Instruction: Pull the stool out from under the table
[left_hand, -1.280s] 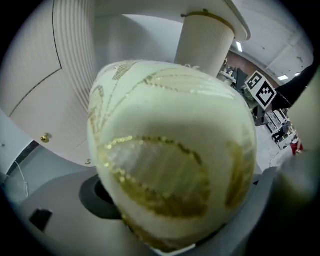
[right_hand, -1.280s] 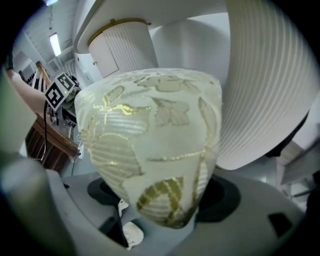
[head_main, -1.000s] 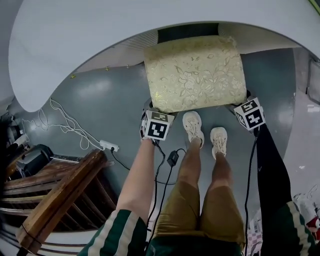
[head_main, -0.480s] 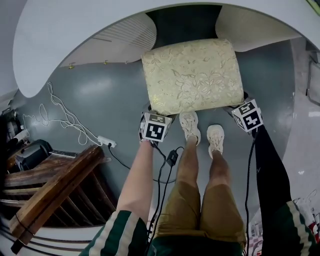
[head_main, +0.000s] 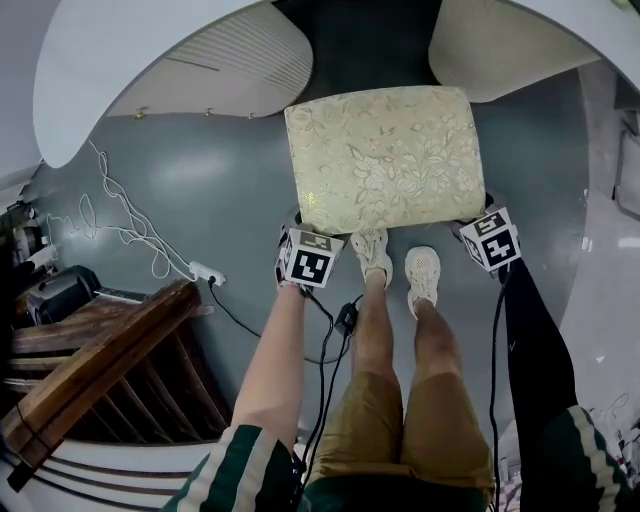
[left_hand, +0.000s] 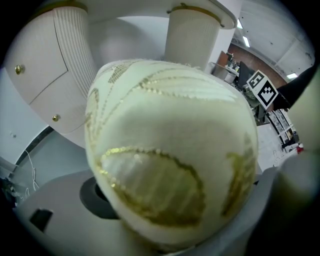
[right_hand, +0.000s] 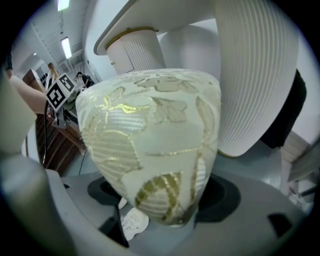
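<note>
The stool (head_main: 385, 155) has a cream cushion with a gold flower pattern and stands on the grey floor, just out from under the white curved table (head_main: 110, 70). My left gripper (head_main: 298, 226) is shut on the cushion's near left corner. My right gripper (head_main: 470, 218) is shut on its near right corner. In the left gripper view the cushion (left_hand: 170, 150) fills the space between the jaws, and in the right gripper view the cushion (right_hand: 150, 145) does the same. The stool's legs are hidden.
Ribbed white table pedestals (head_main: 235, 70) (head_main: 500, 45) flank the dark gap behind the stool. A person's feet (head_main: 375, 250) stand right at the stool's near edge. A wooden bench (head_main: 100, 360), a power strip (head_main: 205, 272) and loose cables (head_main: 120, 225) lie at the left.
The stool has slid out toward the person with both grippers on it. The table edge that covered the cushion's far side now lies clear behind it.
</note>
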